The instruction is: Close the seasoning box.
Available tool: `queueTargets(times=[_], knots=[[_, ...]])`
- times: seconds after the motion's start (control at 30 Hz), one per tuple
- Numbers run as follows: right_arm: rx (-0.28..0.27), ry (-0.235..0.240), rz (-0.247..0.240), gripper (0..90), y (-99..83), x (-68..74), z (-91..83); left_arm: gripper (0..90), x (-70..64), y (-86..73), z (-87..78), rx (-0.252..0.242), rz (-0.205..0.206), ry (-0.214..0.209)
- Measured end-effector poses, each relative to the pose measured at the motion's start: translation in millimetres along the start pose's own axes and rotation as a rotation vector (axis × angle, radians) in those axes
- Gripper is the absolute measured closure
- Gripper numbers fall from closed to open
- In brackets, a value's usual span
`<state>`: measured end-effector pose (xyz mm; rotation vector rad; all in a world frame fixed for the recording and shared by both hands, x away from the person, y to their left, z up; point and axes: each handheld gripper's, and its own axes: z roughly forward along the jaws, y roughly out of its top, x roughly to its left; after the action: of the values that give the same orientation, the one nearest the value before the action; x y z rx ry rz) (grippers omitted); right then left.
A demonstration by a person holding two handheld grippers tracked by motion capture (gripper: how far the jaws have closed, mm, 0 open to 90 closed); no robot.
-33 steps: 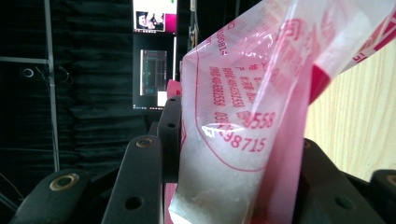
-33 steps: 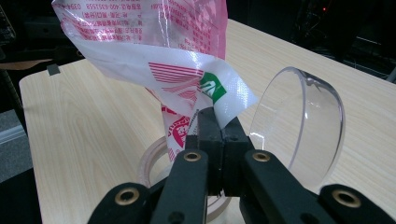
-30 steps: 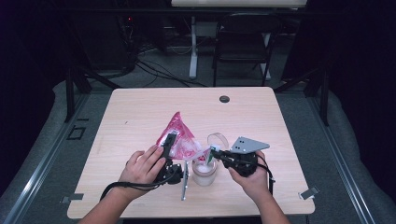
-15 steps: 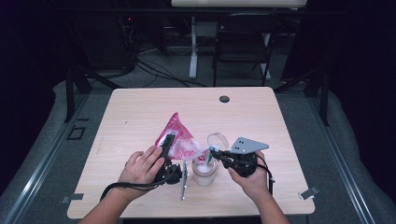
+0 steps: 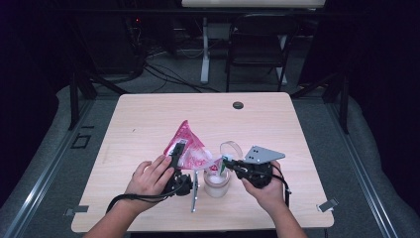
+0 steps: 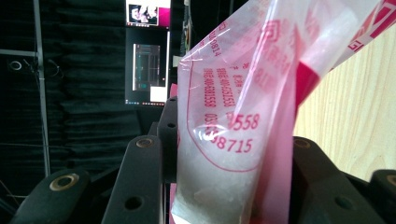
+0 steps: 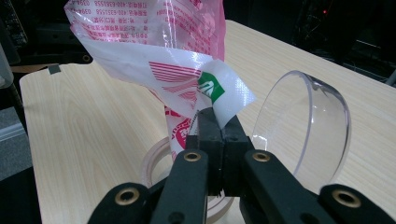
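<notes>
Right gripper clamped on pink printed bag corner, over open jar | left gripper clenched on bag's other end, bag tilted toward jar near table's front edge | hinged clear lid flipped back | change since a second ago: almost none, pose held | judgement: pour underway, steady.
</notes>
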<state>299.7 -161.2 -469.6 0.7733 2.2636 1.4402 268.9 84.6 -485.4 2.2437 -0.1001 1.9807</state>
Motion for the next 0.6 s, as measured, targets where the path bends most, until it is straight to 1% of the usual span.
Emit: queueTargets(times=[0.43, 0.47, 0.57, 0.6], knots=[[-0.003, 0.000, 0.006, 89.7, -0.3, -0.3, 0.1, 64.5, 1.7, 1.0, -0.4, -0.004, 0.007, 0.005], [-0.003, 0.000, 0.006, 89.7, -0.3, -0.3, 0.1, 64.5, 1.1, 0.9, -0.3, -0.003, 0.001, 0.000], [-0.003, 0.001, 0.006, 89.7, -0.4, -0.3, 0.2, 64.4, 1.2, 0.8, -0.4, -0.005, 0.000, 0.001], [-0.003, 0.001, 0.007, 89.7, -0.4, -0.4, 0.2, 64.4, 1.0, 0.5, 0.0, -0.014, -0.001, 0.006]])
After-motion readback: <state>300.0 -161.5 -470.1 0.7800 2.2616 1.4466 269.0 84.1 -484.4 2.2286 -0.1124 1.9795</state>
